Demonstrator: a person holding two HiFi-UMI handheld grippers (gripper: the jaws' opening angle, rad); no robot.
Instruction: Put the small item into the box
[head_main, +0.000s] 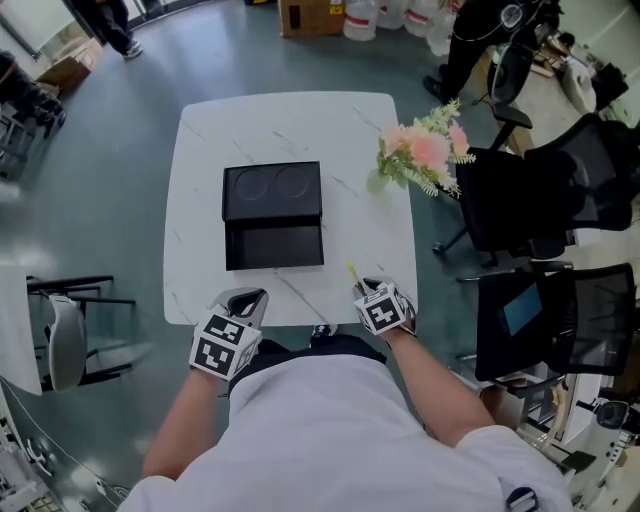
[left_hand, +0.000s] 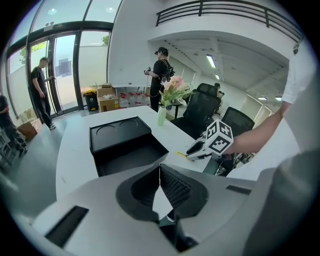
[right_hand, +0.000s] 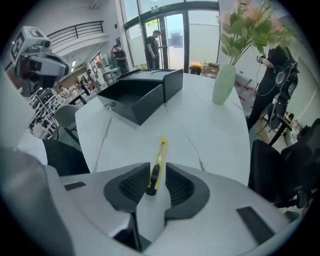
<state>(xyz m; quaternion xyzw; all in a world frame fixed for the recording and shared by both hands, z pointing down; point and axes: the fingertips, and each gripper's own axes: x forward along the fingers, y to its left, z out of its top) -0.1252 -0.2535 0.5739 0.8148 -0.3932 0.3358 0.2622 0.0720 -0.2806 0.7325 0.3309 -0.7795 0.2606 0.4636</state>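
The head view looks steeply down from over the person onto the white table (head_main: 200, 150), black box (head_main: 272, 215) central, flowers (head_main: 425, 150) at 2 o'clock. Both gripper views sit low at the table's near edge, facing across it, sharing the black box at 11 o'clock and flowers near 1.

My left gripper (head_main: 245, 298) is low on my left side and points forward and down, with its jaws closed tip to tip. My right gripper (head_main: 372, 287) tilts down more steeply, and its jaws stand apart. My left forearm (head_main: 185, 420) and right forearm (head_main: 432, 382) are both bare and reach forward from my body. Each gripper's marker cube faces up.
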